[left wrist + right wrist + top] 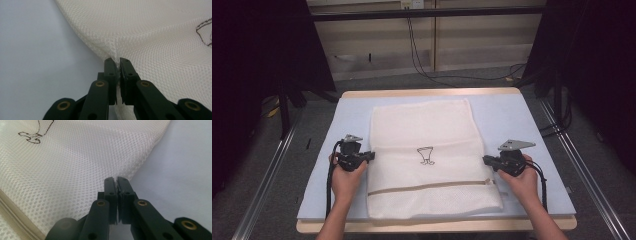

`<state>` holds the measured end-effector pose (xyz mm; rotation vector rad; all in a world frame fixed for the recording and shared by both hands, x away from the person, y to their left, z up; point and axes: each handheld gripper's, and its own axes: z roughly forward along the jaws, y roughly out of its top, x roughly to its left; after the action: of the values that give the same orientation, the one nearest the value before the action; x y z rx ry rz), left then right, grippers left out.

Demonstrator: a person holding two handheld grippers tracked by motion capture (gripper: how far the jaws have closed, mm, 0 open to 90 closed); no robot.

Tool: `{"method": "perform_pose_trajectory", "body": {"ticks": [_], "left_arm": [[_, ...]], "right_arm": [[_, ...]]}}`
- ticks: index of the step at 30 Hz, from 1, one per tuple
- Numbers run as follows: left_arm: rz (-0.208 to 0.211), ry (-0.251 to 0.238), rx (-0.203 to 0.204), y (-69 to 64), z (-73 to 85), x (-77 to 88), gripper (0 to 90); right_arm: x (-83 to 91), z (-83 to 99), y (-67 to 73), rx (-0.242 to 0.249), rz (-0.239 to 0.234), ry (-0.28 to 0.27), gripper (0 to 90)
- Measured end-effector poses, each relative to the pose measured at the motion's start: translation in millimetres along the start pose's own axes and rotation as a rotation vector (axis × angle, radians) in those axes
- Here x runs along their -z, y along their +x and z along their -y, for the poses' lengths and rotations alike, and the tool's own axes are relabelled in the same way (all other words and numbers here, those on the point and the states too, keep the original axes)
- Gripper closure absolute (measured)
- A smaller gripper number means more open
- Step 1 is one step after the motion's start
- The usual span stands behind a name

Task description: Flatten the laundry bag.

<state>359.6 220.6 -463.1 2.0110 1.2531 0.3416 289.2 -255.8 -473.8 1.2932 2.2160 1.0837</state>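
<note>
The tabletop (pixel 537 120) is the largest thing here, a pale blue sheet over a wooden board whose edge shows along the near and far sides. It stands on a grey floor (pixel 277 170) with metal rails running along both sides, and black cables (pixel 422 65) trail down from the wall behind.

In the middle of the tabletop lies a white mesh bag (pixel 432 125), spread flat, its long side running away from the person. It covers most of the central strip, with blue surface bare to either side. A tan zipper band (pixel 432 186) crosses it near the closer end, slightly slanted. Just above that, about the middle of the bag, sits a small dark line drawing (pixel 426 155).

The person's forearms come in from the bottom, one hand at each long edge of the bag, roughly level with the drawing.

The left tongs (pixel 371 155) meet the bag's left edge. In the left gripper view the left tongs (pixel 118 61) are clamped on that edge: a thin fold of mesh is pinched between the black pads, and the cloth puckers up toward the pinch.

The right tongs (pixel 485 160) meet the bag's right edge. In the right gripper view the right tongs (pixel 117 180) are closed on the mesh border, where cloth gives way to blue surface.
</note>
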Motion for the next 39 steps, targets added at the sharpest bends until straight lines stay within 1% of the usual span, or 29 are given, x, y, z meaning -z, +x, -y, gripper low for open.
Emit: {"method": "perform_pose_trajectory", "body": {"ticks": [1, 2, 4, 5, 6, 7, 8, 9, 10, 11, 12, 13, 14, 16, 18, 19, 20, 21, 22, 23, 25, 26, 28, 30, 31, 34, 35, 36, 39], "left_arm": [[0.005, 0.008, 0.011, 0.1, -1.0, -3.0, 82.8], [0.006, 0.003, 0.042, -0.4, -1.0, -4.6, 78.8], [0.006, -0.001, 0.086, -0.5, -1.0, -4.7, 55.7], [0.005, 0.022, 0.084, -1.1, -1.1, -2.4, 51.3], [0.002, 0.033, 0.088, -2.9, -0.5, -0.2, 49.8], [-0.006, 0.045, 0.079, -4.7, 0.9, 2.4, 45.6], [-0.006, 0.065, 0.073, -7.7, 3.8, 4.9, 43.6], [-0.008, 0.070, 0.072, -8.9, 5.8, 6.3, 42.1], [-0.008, 0.070, 0.082, -10.8, 9.3, 7.5, 41.0], [-0.001, 0.085, 0.081, -11.7, 13.0, 8.6, 40.9], [0.004, 0.097, 0.077, -11.7, 16.3, 10.0, 41.1], [0.008, 0.098, 0.087, -13.3, 18.8, 10.4, 42.9], [0.023, 0.123, 0.082, -14.0, 20.4, 10.5, 48.0], [0.005, 0.124, 0.061, -18.1, 22.4, 10.3, 50.0], [0.004, 0.134, 0.057, -21.2, 21.2, 9.4, 57.9], [0.003, 0.141, 0.045, -22.5, 20.9, 8.9, 62.4], [-0.008, 0.137, 0.030, -24.5, 21.0, 8.1, 66.5], [-0.003, 0.146, 0.023, -25.0, 20.4, 8.3, 68.3], [0.020, 0.151, 0.036, -25.5, 19.9, 7.8, 75.2], [0.020, 0.153, 0.026, -25.9, 19.6, 7.4, 79.5], [0.021, 0.156, 0.015, -26.4, 17.4, 6.7, 82.5], [0.024, 0.158, 0.020, -25.7, 15.6, 7.0, 83.8], [0.009, 0.151, 0.005, -22.8, 12.8, 7.0, 84.9], [0.017, 0.138, 0.014, -17.6, 10.7, 6.6, 85.1], [0.012, 0.117, 0.019, -15.7, 9.6, 5.8, 85.1], [0.010, 0.101, 0.009, -10.7, 4.0, 5.0, 85.1], [0.014, 0.088, 0.030, -11.7, 3.3, 3.3, 85.1], [0.008, 0.098, 0.012, -9.9, 2.5, 2.8, 85.1], [0.015, 0.086, 0.019, -8.9, 1.9, 0.7, 85.0]], "right_arm": [[0.4, 0.5, 0.7, 0.006, 0.018, 0.004, 87.1], [0.1, 1.5, 1.4, 0.011, 0.022, 0.011, 87.0], [-0.1, 4.5, 2.0, -0.007, 0.023, 0.017, 87.0], [0.4, 5.2, 2.0, -0.015, 0.018, 0.017, 87.0], [1.4, 5.5, 2.2, -0.022, 0.017, 0.019, 86.9], [2.2, 5.6, 2.2, -0.025, 0.013, 0.019, 86.8], [2.7, 5.9, 2.2, -0.027, 0.015, 0.016, 86.8], [2.9, 6.1, 2.2, -0.023, 0.014, 0.020, 86.7], [2.7, 6.3, 2.3, -0.019, 0.013, 0.023, 86.7], [2.5, 6.6, 2.6, -0.020, 0.013, 0.027, 86.7], [2.0, 6.7, 2.8, -0.018, 0.011, 0.030, 86.5], [1.7, 6.8, 3.2, -0.020, 0.011, 0.034, 86.5], [1.7, 6.9, 3.1, -0.022, 0.010, 0.035, 86.4], [2.0, 7.1, 3.0, -0.031, 0.005, 0.040, 86.4], [1.8, 7.9, 2.9, -0.033, 0.005, 0.041, 86.4], [1.5, 8.4, 2.8, -0.031, 0.002, 0.044, 86.4], [0.8, 8.7, 2.9, -0.028, 0.002, 0.044, 86.3], [0.8, 8.7, 2.8, -0.030, 0.002, 0.045, 86.3], [0.8, 8.7, 2.8, -0.030, 0.002, 0.045, 86.4], [0.7, 8.6, 2.7, -0.031, 0.001, 0.045, 86.3], [0.7, 8.5, 2.6, -0.034, 0.001, 0.045, 86.4], [0.9, 8.4, 2.6, -0.037, 0.002, 0.046, 86.4], [1.6, 8.2, 2.5, -0.042, 0.000, 0.046, 86.3], [1.6, 8.2, 2.5, -0.039, -0.004, 0.038, 86.2], [1.9, 8.4, 3.0, -0.044, -0.004, 0.040, 86.2], [2.1, 8.5, 3.7, -0.045, -0.009, 0.033, 86.2], [2.2, 8.4, 3.6, -0.044, -0.009, 0.031, 86.2], [2.4, 8.4, 3.7, -0.045, -0.008, 0.031, 86.1], [2.0, 8.2, 3.2, -0.051, -0.004, 0.025, 86.0]]}}
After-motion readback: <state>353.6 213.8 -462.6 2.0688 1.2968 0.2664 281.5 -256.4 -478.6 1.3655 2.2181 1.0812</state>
